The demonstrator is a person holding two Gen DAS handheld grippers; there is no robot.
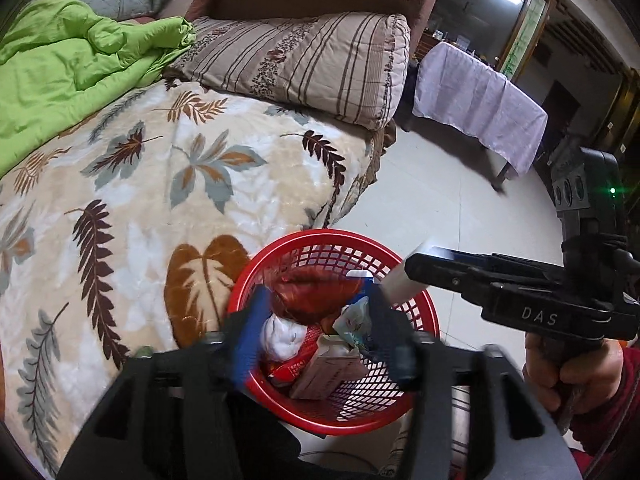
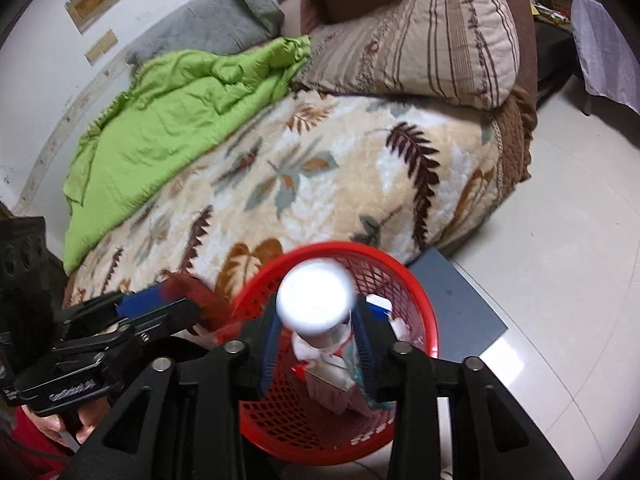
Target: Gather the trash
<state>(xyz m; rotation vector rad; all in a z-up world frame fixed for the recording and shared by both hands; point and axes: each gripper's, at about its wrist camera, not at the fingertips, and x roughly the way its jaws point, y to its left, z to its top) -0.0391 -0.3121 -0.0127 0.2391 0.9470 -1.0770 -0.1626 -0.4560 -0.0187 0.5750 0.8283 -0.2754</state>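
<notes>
A red mesh basket (image 1: 416, 312) stands on the floor beside the bed and holds several pieces of trash: a white wad (image 1: 282, 336), a carton (image 1: 328, 368) and wrappers. My left gripper (image 1: 316, 320) hangs over the basket, shut on a crumpled reddish-brown wrapper (image 1: 316, 296). My right gripper (image 2: 316, 344) is over the same basket (image 2: 412, 284), shut on a white paper cup (image 2: 316, 300) whose round end faces the camera. The right gripper also shows in the left wrist view (image 1: 412, 268), with the cup (image 1: 402, 286) at its tip. The left gripper shows in the right wrist view (image 2: 160, 308) with the wrapper (image 2: 204, 300).
The bed with a leaf-patterned blanket (image 1: 180, 184), a green quilt (image 1: 72, 72) and a striped pillow (image 1: 308, 68) lies to the left. A table under a white cloth (image 1: 480, 108) stands across the tiled floor. A grey board (image 2: 452, 300) lies beside the basket.
</notes>
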